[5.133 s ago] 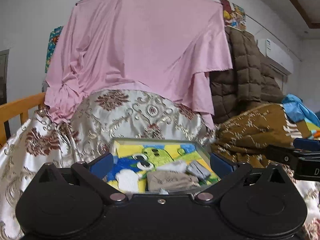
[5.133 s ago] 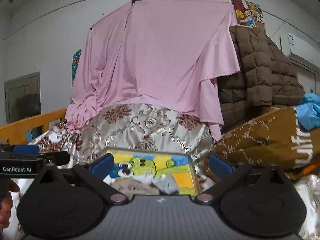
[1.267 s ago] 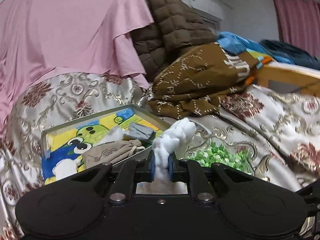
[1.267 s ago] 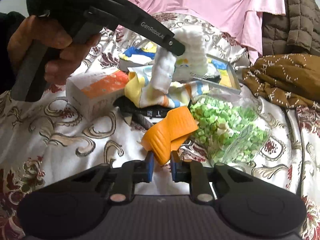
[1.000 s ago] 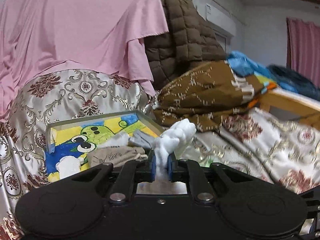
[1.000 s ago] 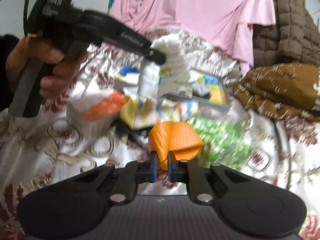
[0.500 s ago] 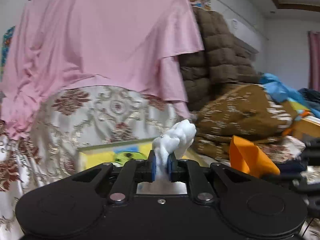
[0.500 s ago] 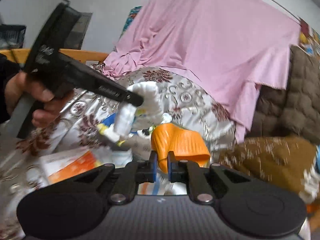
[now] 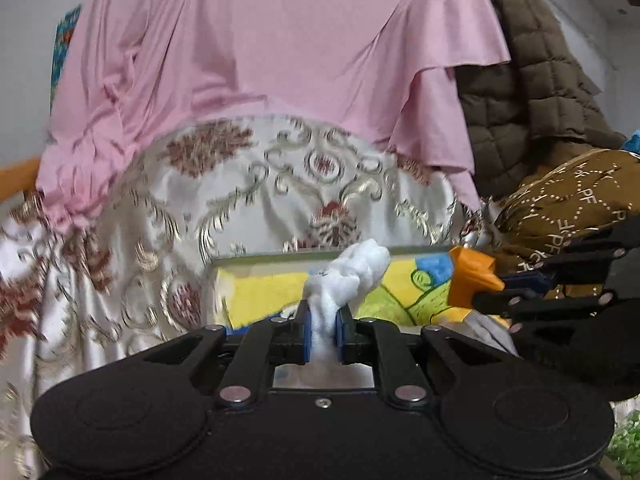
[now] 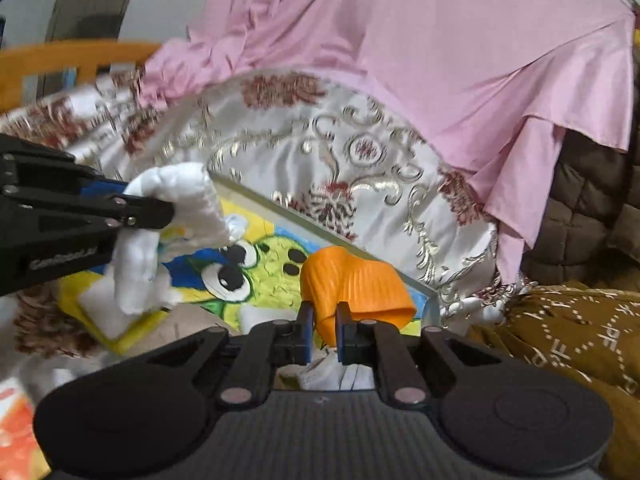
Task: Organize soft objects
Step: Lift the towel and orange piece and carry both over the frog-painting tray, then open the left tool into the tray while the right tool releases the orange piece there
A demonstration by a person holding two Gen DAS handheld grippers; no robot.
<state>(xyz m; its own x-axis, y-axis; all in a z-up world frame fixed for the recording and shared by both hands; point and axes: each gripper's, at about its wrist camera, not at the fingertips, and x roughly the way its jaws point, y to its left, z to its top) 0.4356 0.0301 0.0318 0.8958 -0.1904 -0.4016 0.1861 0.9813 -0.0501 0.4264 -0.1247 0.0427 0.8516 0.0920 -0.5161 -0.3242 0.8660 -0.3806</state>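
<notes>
My left gripper is shut on a fluffy white soft piece, which sticks up past the fingertips. Seen from the right wrist, that same white piece hangs over the left part of the cartoon-printed tray. My right gripper is shut on a ribbed orange soft piece, held above the tray's near right part. From the left wrist, the orange piece and the right gripper come in from the right over the tray. Several small soft items lie in the tray, mostly hidden.
The tray rests on a floral satin bedspread. A pink sheet hangs behind it. A brown quilted jacket and a brown patterned blanket lie to the right. An orange-and-white box shows at the lower left.
Both grippers swung left from the bed's clutter toward the tray, each carrying its piece. The right gripper has come close beside the left, over the tray.
</notes>
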